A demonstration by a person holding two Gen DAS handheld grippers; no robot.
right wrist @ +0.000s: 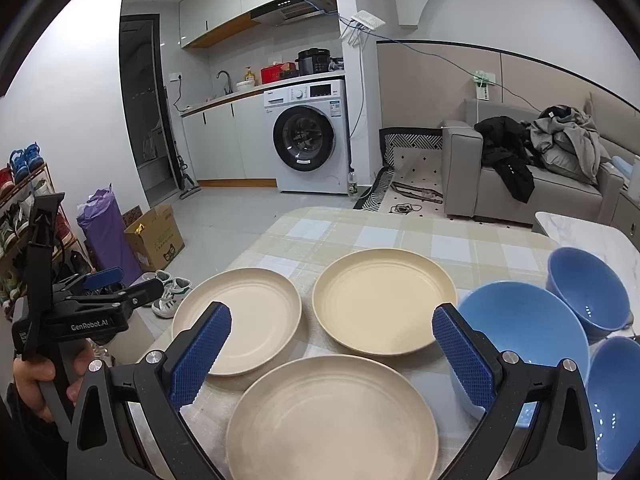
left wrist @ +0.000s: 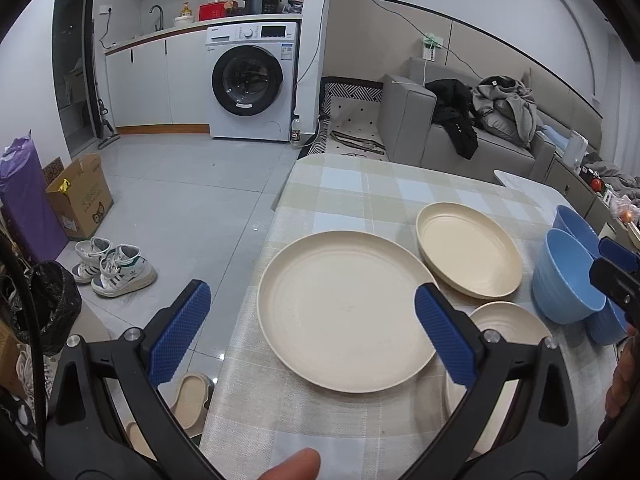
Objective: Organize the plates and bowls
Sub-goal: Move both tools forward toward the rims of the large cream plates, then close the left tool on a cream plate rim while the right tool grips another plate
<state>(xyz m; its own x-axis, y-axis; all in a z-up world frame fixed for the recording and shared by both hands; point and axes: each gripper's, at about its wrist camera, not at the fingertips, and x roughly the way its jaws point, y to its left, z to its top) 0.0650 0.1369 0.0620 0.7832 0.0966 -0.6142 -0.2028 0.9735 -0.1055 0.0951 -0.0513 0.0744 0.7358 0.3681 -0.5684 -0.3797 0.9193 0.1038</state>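
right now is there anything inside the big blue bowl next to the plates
No. The inside of the big blue bowl looks bare, only light glints on its wall. The open right gripper finger hides its near left edge, so that part cannot be checked.

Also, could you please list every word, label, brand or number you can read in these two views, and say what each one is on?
"GenRobot.AI": on the black body of the left hand-held gripper, in the right wrist view.
Washing machine: brand mark, display and sticker too small to read.
Cardboard box: green print too blurred to read.
Plates, bowls, right hand-held gripper: no text visible.
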